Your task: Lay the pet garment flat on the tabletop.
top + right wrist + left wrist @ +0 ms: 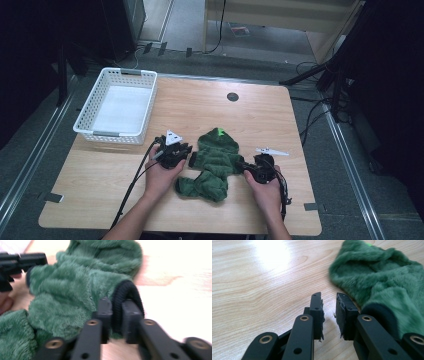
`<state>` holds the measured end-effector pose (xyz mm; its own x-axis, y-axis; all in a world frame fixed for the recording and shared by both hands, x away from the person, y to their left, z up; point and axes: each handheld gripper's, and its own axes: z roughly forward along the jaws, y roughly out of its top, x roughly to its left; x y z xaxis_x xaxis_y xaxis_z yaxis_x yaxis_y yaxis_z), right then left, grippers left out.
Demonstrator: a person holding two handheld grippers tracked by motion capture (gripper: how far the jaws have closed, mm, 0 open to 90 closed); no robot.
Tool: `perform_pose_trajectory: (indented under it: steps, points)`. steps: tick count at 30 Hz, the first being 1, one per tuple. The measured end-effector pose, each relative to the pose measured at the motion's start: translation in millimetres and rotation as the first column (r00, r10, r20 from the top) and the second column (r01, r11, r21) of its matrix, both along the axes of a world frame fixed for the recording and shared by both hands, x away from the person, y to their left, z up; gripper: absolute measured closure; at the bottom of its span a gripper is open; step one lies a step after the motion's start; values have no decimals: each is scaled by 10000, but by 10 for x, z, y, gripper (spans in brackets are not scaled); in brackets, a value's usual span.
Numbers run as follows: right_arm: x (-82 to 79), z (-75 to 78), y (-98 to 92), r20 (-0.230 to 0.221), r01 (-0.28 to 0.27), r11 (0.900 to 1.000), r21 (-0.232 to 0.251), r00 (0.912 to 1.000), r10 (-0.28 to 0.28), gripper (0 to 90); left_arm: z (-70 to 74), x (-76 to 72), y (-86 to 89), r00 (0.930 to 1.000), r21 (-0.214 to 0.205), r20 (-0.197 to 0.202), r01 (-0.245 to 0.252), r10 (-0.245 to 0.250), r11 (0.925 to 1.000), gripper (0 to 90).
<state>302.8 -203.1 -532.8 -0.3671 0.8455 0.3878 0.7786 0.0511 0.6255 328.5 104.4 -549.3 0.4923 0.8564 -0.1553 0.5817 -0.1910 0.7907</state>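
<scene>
High view: fuzzy green garment lies between both grippers. Right gripper pinches its black cuff; left gripper sits beside it, jaws apart.

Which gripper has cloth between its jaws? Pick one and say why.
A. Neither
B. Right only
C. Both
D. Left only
B: the right gripper is closed on the black cuff of the green fleece garment, while the left gripper has bare table between its open jaws.

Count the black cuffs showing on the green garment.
2: one cuff between the right gripper's jaws, one cuff beside the left gripper. Folds may hide others.
</scene>
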Motion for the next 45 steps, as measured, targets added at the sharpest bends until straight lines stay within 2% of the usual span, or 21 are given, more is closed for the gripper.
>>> perform_pose_trajectory:
  steps: [2,5,7,9,12,15,16,17,18,19,21,23,25,27,29,31,32,35,38,41,45]
  points:
    - [-15,16,-34,-47,-370,9993,-79,9993,370,680,0,-7,-3,10000,-16,71,48,-48,10000,753]
    - [-78,69,-104,329,-473,9989,-71,9983,476,615,4,-18,-2,9998,-53,178,120,-119,9999,722]
    - [-106,143,-162,592,-347,9994,27,9977,344,617,9,-34,14,9986,-423,398,375,-358,9984,687]
    - [-136,255,-208,1183,91,9999,137,9929,-106,655,22,-55,36,9963,-773,657,606,-556,9952,641]
    - [-130,413,-129,2358,579,9981,207,9699,-612,729,38,-87,56,9883,-1368,1165,1139,-982,9840,578]
    - [-53,376,128,3018,116,9999,-19,9533,-105,753,44,-136,1,9723,-1252,1625,1895,-1683,9739,569]
    - [-14,319,238,3048,-127,9995,-302,9522,213,753,41,-151,-24,9663,-1067,1700,2128,-1931,9712,584]
    - [22,249,340,3053,-247,9973,-697,9512,449,754,41,-151,-24,9663,-1067,1700,2128,-1931,9712,602]
    - [54,167,444,2884,-299,9936,-1090,9556,604,753,38,-180,-66,9569,-723,1756,2467,-2312,9664,631]
    - [66,125,488,2713,-423,9923,-1166,9597,728,742,39,-191,-73,9540,-605,1831,2518,-2373,9659,646]
    - [67,54,565,2296,-687,9864,-1496,9679,1022,707,54,-209,-48,9560,-739,1974,2351,-2169,9692,656]
    - [60,12,586,2041,-775,9803,-1818,9722,1147,683,79,-222,33,9593,-1346,2280,2003,-1664,9704,649]
    - [56,-40,576,1983,-751,9833,-1660,9742,1079,682,100,-228,154,9636,-2181,2497,1521,-955,9640,625]
    - [68,-102,594,1872,-710,9818,-1763,9768,1042,683,104,-225,217,9645,-2756,2523,1489,-780,9497,612]
    - [81,-132,639,2058,-659,9820,-1773,9732,1024,681,94,-215,177,9650,-2512,2397,1671,-1060,9534,612]
    - [111,-143,693,2100,-628,9818,-1790,9725,1005,679,87,-225,88,9608,-1925,2404,1868,-1382,9634,614]
    - [133,-154,715,2186,-636,9818,-1790,9704,1027,680,79,-224,45,9620,-1564,2321,1831,-1441,9706,620]
    - [212,-148,802,2126,-474,9825,-1800,9734,859,679,47,-183,-20,9782,-677,1818,1139,-1000,9912,636]
    - [288,-158,918,2307,-271,9798,-1980,9702,735,682,48,-155,11,9845,-854,1638,770,-622,9934,638]
    - [382,-151,1023,2328,-121,9763,-2162,9704,636,688,53,-152,53,9844,-1138,1715,603,-402,9917,634]
    - [509,-164,1136,2563,0,9722,-2340,9646,617,697,21,-67,75,9945,-1268,1043,39,95,9919,618]
